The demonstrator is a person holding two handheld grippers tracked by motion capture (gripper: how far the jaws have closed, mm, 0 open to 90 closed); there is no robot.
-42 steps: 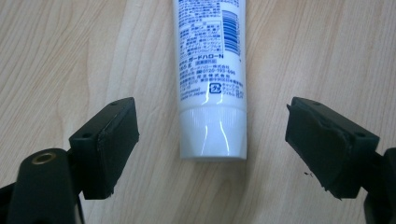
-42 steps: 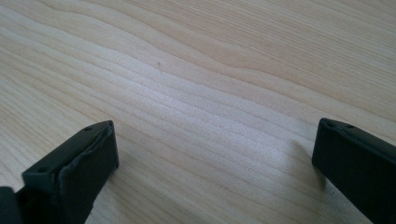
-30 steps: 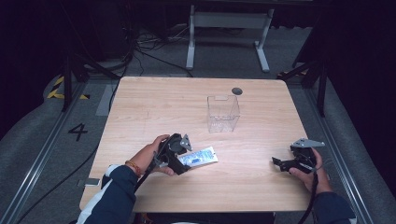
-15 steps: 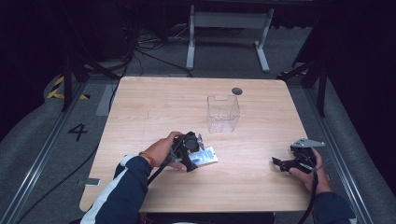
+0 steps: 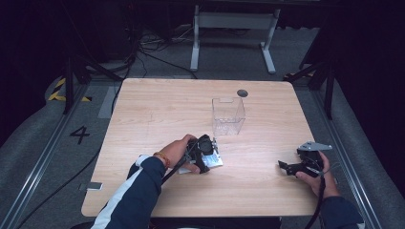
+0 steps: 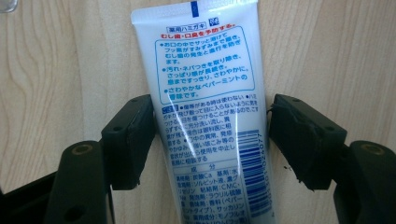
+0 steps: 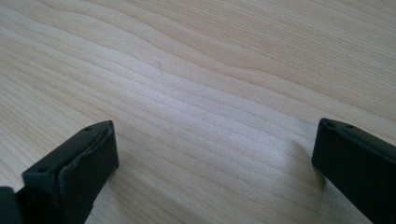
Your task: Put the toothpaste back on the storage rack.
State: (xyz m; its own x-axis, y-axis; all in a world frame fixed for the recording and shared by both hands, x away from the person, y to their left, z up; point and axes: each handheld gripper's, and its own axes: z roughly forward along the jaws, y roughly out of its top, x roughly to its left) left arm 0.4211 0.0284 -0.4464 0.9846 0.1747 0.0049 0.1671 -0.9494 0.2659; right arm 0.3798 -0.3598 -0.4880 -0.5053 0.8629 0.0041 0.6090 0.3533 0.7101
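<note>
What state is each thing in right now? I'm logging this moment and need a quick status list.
Toothpaste tube: lying flat on the table, back label up, between the left tongs' jaws.
Left tongs: jaws at the tube's two sides, pads at its edges; grip not certain.
Right tongs: open, holding nothing, low over bare wood.
Clear box: upright, open-topped, seems empty.

Open tabletop (image 5: 157,109) lies left, far-left and near-centre. A clear container (image 5: 228,116) stands far of centre, obstructing passage there. A toothpaste tube (image 6: 210,116) fills the gap between the left tool (image 5: 208,153) jaws; bare wood lies between the right tool (image 7: 212,154) jaws.
</note>
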